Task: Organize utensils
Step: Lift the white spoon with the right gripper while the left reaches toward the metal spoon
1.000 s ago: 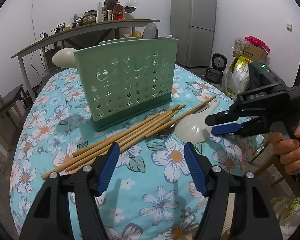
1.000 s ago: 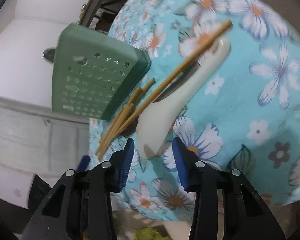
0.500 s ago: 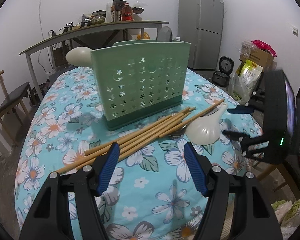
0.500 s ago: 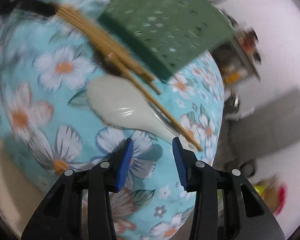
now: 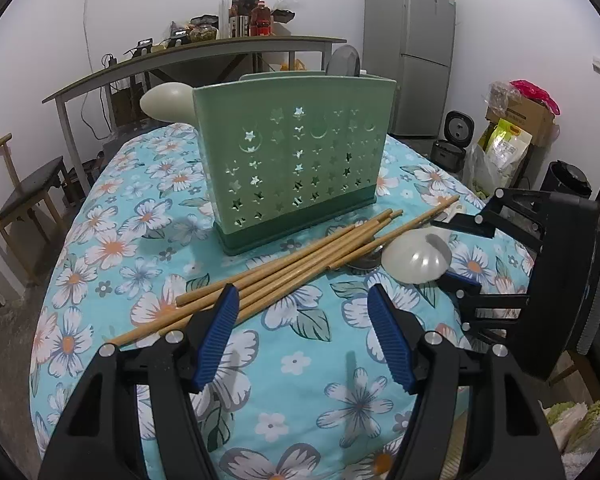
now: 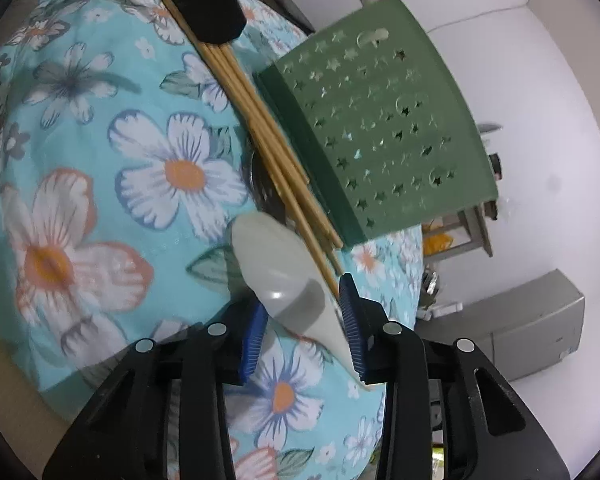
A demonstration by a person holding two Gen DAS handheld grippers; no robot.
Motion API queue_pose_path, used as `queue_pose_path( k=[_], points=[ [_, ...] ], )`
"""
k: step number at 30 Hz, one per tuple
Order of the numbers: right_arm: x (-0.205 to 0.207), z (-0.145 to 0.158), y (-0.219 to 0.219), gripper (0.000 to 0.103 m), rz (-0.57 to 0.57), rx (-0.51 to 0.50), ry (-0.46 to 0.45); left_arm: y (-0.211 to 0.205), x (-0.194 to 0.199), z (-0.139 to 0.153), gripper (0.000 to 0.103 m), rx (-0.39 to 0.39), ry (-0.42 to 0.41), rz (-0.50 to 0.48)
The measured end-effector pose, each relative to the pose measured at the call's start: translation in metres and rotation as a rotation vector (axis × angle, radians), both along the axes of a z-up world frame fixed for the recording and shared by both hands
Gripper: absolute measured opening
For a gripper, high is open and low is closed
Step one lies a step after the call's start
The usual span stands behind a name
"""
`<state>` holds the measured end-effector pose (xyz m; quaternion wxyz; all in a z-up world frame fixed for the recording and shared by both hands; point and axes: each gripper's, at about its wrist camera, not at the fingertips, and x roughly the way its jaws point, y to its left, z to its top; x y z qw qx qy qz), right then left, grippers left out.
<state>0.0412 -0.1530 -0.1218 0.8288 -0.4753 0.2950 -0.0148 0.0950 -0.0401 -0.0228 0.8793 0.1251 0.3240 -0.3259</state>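
Lettering unreadable on fridge sticker

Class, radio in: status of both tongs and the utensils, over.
Left tongs open, empty, above chopsticks. Right tongs open, straddling white rice spoon. One chopstick lies across the spoon; holder upright behind.

White walls, grey refrigerator

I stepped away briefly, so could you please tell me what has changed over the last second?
The right gripper rolled over and closed in on the white rice paddle; its open fingers now straddle the paddle, not yet clamped. The left gripper stayed open, hovering over the table. The chopsticks and green utensil holder have not moved.
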Motion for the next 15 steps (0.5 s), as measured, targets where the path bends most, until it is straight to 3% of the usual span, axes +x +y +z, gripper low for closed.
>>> queue_pose_path(
  k=[6, 15],
  points=[
    [0.002, 0.009, 0.001, 0.01, -0.002, 0.031, -0.059, -0.002, -0.001, -0.002, 0.065, 0.006, 0.009, -0.009],
    [-0.003, 0.056, -0.015, 0.005, -0.11, 0.198, -0.141, -0.021, 0.002, -0.006, 0.062, -0.021, 0.079, -0.102]
  ],
)
